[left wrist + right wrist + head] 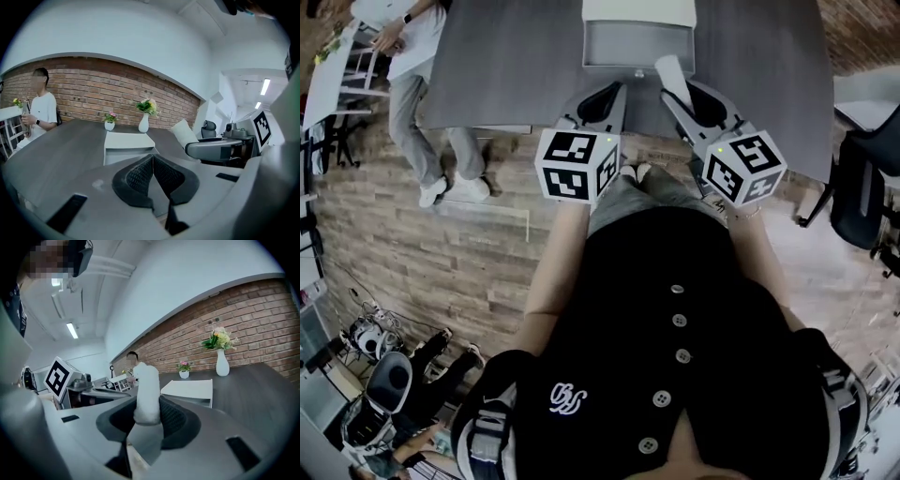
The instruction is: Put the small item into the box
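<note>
My right gripper (682, 94) is shut on a small white soft item (147, 394) that sticks up from between its jaws; the white item (672, 75) also shows in the head view, just right of the box and near the table's front edge. The open white box (638, 37) sits on the grey table (506, 66) straight ahead, lid up at the back. The box (126, 146) lies beyond my left gripper (153, 161), whose jaws touch with nothing between them. That left gripper (611, 92) hovers at the table's near edge, below the box's left corner.
A person in a white shirt (417, 56) stands at the table's left side. A white vase with flowers (144, 119) and a small pot plant (109, 123) stand at the table's far end by the brick wall. An office chair (862, 187) is to the right.
</note>
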{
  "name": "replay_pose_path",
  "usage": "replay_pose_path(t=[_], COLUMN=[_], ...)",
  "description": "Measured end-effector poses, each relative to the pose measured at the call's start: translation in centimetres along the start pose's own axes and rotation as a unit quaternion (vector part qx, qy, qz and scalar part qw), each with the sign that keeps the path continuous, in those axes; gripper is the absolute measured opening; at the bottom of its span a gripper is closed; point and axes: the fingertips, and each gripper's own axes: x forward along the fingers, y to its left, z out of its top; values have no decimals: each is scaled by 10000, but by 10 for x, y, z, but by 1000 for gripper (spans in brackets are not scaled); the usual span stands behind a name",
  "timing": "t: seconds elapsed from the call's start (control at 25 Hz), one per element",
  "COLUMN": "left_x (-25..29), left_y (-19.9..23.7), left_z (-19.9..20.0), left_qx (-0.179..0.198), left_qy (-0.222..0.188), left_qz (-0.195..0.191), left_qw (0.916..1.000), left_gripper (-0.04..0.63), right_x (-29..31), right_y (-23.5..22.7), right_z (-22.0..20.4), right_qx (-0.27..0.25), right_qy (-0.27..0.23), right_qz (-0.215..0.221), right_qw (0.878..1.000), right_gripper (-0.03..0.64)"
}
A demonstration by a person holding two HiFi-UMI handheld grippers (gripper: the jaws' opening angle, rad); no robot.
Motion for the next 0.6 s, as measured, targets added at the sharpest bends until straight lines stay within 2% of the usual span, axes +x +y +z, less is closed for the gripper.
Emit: replay_pose_path(t=[0.16,0.36,0.48,0.6], left_x=[11,21,26,34], left_y=[-3,13,20,34], left_z=[10,19,21,17], left_qx=[15,-132,-151,-274], left_qy=[45,47,37,106], left_qz=[-104,-10,-16,55], left_qw=[9999,9999,9999,9996], left_gripper=[14,14,14,14], right_x=[3,31,54,85], right_y=[-13,-28,-42,-59], right_z=[10,23,25,16], right_qx=[-82,-646,-1011,-1356], right_qy=[117,607,1017,1572], right_qz=[-93,77,151,270], right_qw=[9999,9960,9896,9778], right_gripper=[134,135,134,134])
